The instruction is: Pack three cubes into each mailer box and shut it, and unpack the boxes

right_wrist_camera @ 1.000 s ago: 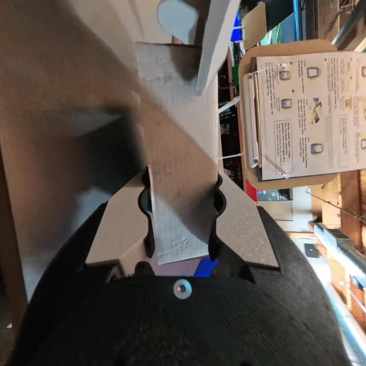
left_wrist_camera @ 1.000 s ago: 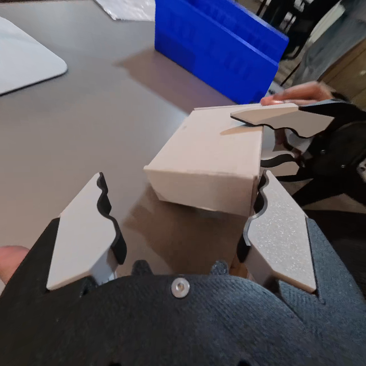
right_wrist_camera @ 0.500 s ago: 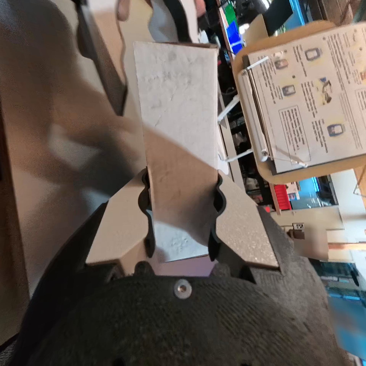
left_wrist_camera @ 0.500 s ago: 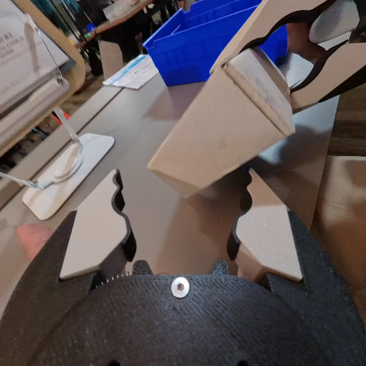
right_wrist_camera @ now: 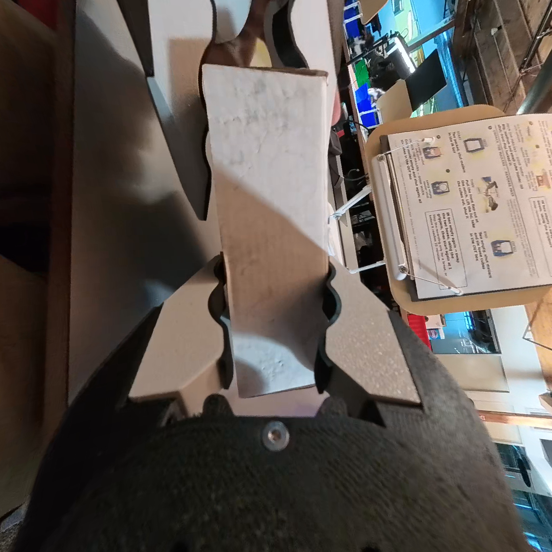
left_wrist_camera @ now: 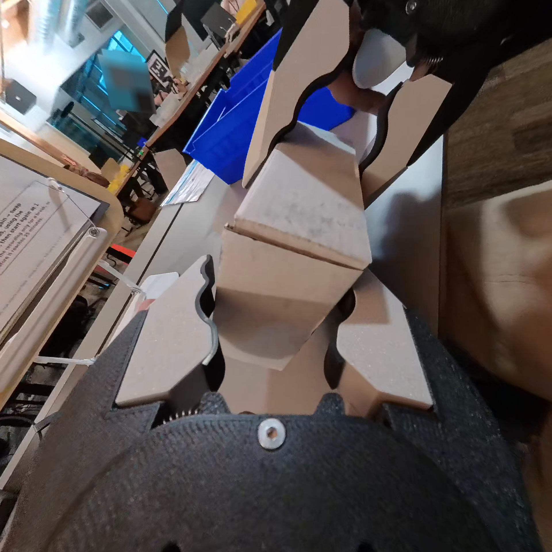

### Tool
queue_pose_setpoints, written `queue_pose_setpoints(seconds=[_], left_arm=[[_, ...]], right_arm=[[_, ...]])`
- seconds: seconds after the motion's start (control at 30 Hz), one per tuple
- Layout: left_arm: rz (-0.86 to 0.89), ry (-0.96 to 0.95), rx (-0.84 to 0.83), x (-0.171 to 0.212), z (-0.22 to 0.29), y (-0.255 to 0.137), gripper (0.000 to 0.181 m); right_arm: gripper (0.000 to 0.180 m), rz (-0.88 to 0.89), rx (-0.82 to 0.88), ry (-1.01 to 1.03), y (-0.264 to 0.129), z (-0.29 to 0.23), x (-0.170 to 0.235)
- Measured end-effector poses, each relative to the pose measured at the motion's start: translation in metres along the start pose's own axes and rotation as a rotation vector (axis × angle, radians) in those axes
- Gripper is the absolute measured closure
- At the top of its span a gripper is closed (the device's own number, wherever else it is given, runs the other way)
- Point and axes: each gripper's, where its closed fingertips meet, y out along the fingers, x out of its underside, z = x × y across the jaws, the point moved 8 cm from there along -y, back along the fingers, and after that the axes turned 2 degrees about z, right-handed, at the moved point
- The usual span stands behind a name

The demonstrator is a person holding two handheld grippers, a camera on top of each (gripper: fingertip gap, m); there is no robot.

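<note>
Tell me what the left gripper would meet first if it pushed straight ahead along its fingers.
Probably nothing new: the mailer box already sits between the left gripper fingers, so it would be driven deeper. Beyond it, the right gripper clamps the box's far end; depth is unclear.

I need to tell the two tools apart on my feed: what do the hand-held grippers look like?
Both look alike. The left hand-held gripper has a black, ribbed-textured body, a silver hex screw at its centre and two pale grey speckled fingers with wavy black inner edges. The right hand-held gripper shows the same black body, screw and grey fingers. No cables or sleeves show.
</note>
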Motion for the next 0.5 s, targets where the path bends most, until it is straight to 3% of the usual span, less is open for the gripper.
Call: queue_pose_setpoints(seconds=[0.23, 0.5], left_arm=[[0.002, -0.063, -0.012, 0.006, -0.008, -0.001, 0.1], [-0.008, -0.208, -0.061, 0.013, -0.026, -0.007, 0.101]], right_arm=[[0.107, 0.017, 0.11, 0.006, -0.002, 0.002, 0.0], [0.149, 0.177, 0.197, 0.033, -0.02, 0.013, -0.012]])
